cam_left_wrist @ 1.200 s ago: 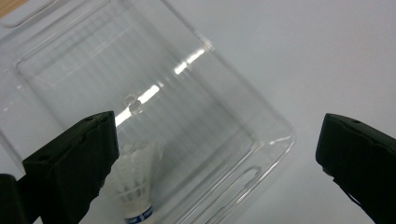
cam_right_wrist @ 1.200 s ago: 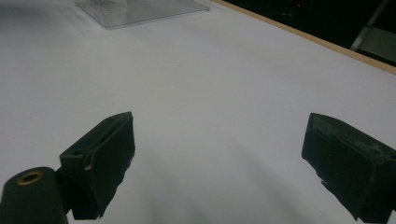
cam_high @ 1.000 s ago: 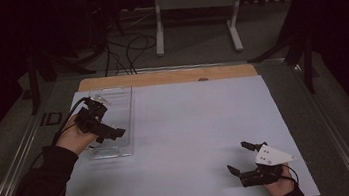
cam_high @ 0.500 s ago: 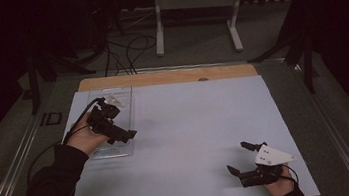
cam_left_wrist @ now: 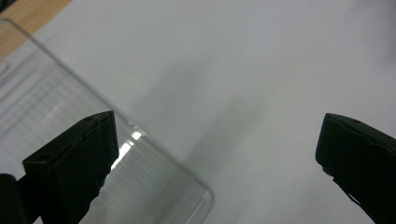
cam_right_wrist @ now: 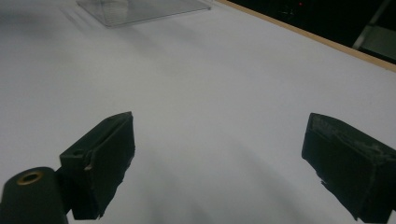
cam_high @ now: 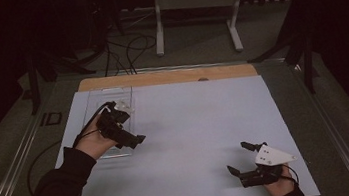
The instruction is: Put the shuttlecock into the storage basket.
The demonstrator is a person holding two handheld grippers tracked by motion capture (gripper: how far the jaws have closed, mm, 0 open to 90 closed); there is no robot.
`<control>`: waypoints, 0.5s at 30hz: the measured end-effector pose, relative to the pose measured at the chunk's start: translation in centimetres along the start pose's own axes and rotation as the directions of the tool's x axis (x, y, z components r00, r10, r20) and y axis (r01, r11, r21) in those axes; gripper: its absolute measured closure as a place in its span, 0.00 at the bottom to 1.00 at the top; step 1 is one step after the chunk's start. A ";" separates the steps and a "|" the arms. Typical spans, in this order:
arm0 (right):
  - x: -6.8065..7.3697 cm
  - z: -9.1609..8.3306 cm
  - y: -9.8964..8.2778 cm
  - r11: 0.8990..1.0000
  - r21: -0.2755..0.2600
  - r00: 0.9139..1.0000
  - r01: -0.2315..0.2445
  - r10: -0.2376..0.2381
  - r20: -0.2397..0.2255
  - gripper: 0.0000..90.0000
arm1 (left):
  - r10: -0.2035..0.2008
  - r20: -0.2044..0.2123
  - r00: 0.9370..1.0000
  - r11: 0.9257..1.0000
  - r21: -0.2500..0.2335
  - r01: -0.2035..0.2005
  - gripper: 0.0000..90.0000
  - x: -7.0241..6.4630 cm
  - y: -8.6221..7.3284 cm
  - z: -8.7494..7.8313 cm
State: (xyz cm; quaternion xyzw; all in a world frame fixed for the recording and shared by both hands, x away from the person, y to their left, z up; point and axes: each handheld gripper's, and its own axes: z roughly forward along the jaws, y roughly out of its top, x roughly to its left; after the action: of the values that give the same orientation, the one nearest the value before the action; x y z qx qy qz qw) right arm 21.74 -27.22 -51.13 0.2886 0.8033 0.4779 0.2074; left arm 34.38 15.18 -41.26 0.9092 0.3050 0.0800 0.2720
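Observation:
A clear plastic tray (cam_high: pixel 107 97) lies empty on the left part of the white table sheet (cam_high: pixel 200 120). My left gripper (cam_high: pixel 130 142) hovers over the tray's near right corner, open, with nothing between its jaws. In the left gripper view that gripper (cam_left_wrist: pixel 219 135) frames the tray's rounded corner (cam_left_wrist: pixel 56 102) and bare sheet. My right gripper (cam_high: pixel 237 157) rests low at the near right of the sheet, open and empty. The right gripper view has its gripper (cam_right_wrist: pixel 219 135) wide over plain sheet, with the tray (cam_right_wrist: pixel 140 9) far off at the top.
A wooden strip (cam_high: pixel 170 76) runs along the table's far edge. Beyond it, on the floor, are a metal stand (cam_high: pixel 196 4) and cables (cam_high: pixel 126 48). A small black item (cam_high: pixel 51 118) sits on the table rail at the left.
My left hand and gripper have moved nearer and to the right, from over the tray's middle to its near right corner. The right gripper has stayed put.

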 end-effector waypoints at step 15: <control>0.0 0.0 0.0 1.000 0.000 1.000 0.000 0.000 -0.001 0.10 | 0.040 0.083 0.996 0.999 -0.028 -0.037 0.00 -2.2 -0.3 1.7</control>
State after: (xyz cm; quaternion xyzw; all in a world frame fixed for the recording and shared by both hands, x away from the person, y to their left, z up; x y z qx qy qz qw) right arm 21.74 -27.24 -51.14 0.2882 0.8035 0.4780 0.2070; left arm 32.96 13.28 -42.85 0.9137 0.2748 0.0514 0.2951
